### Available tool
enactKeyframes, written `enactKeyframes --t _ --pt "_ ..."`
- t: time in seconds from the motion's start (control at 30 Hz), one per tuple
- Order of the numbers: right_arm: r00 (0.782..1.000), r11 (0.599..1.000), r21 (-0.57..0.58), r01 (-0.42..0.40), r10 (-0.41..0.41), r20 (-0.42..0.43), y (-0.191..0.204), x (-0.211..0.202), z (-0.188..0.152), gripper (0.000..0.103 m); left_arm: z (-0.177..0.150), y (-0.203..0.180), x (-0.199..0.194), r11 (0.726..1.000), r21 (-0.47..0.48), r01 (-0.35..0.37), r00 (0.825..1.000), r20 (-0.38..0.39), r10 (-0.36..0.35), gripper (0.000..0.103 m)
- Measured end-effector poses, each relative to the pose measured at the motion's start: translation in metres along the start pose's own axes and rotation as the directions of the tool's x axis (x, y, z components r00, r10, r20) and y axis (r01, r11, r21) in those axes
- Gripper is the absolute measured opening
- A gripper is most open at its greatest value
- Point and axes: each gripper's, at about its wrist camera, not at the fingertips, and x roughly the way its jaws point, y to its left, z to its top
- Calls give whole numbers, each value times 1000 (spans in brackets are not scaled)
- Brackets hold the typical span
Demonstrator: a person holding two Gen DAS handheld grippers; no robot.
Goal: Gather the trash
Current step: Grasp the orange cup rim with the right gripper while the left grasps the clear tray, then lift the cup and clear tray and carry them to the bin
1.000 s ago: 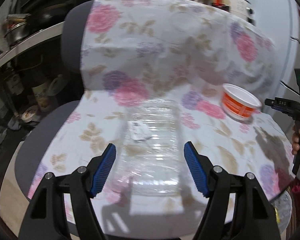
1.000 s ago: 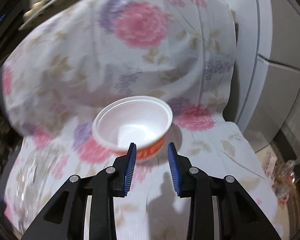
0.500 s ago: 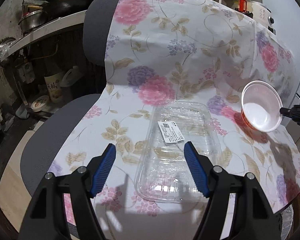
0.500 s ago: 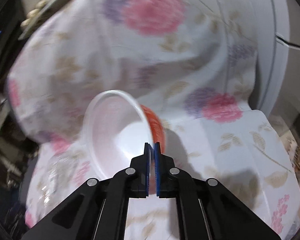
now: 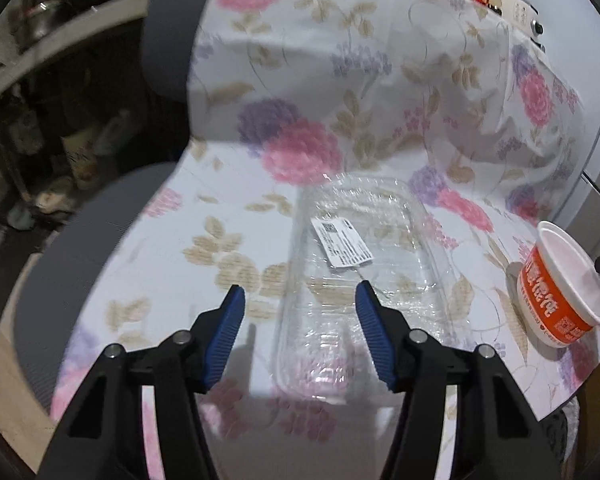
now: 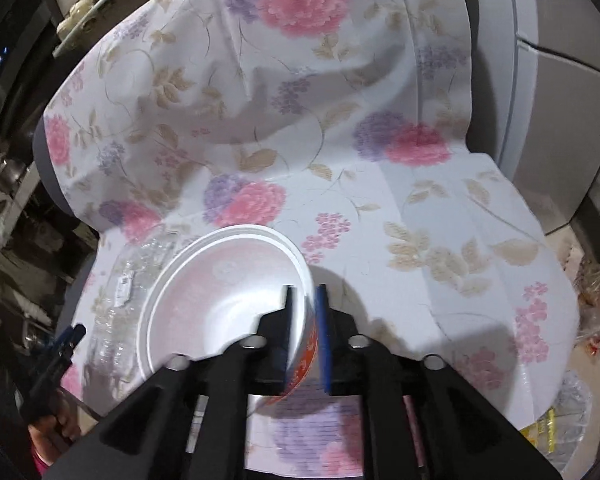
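Note:
A clear plastic tray [image 5: 356,264] with a white label lies on the flowered cloth over a chair seat. My left gripper [image 5: 300,332] is open, its blue fingers either side of the tray's near left part. My right gripper [image 6: 306,332] is shut on the rim of an orange and white paper bowl [image 6: 220,300], which it holds tilted above the seat. The bowl also shows at the right in the left wrist view [image 5: 560,292]. The clear tray shows left of the bowl in the right wrist view [image 6: 120,280].
The flowered cloth [image 5: 360,80] covers the seat and back of a grey chair [image 5: 80,248]. Dark shelves with pots and bottles [image 5: 40,80] stand to the left. A grey cabinet [image 6: 560,120] is to the right. Plastic bags [image 6: 592,292] lie on the floor at right.
My right gripper shut on the bowl's rim and lifted and tilted it, pulling it towards the seat's front right. My left gripper moved in closer over the clear tray, still open.

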Motion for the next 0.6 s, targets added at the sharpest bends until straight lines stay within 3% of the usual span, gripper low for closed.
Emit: enactKeyframes --t 0.03,0.13,0.2,0.27,0.37,0.6 --pt "999 999 -22 27 -26 32 3 -5 -1 54 2 1 7 1000 -2 6 1000 -18 -6 56" --pt "993 992 -96 87 -78 94 13 -15 -4 56 8 4 23 999 -20 35 998 -51 -36 55" --pt "989 986 -127 105 -89 120 19 -22 -7 56 10 4 35 998 -26 59 994 -88 -61 41" --pt "987 983 -147 107 -88 131 20 -26 -12 56 10 3 44 997 -22 70 991 -115 -72 35" --pt "987 980 -169 107 -85 136 23 -30 -18 56 7 -3 49 999 -2 51 990 -129 -51 10" --pt "986 987 -134 84 -63 155 10 -41 -26 56 5 -9 1 996 -35 82 997 12 -82 5"
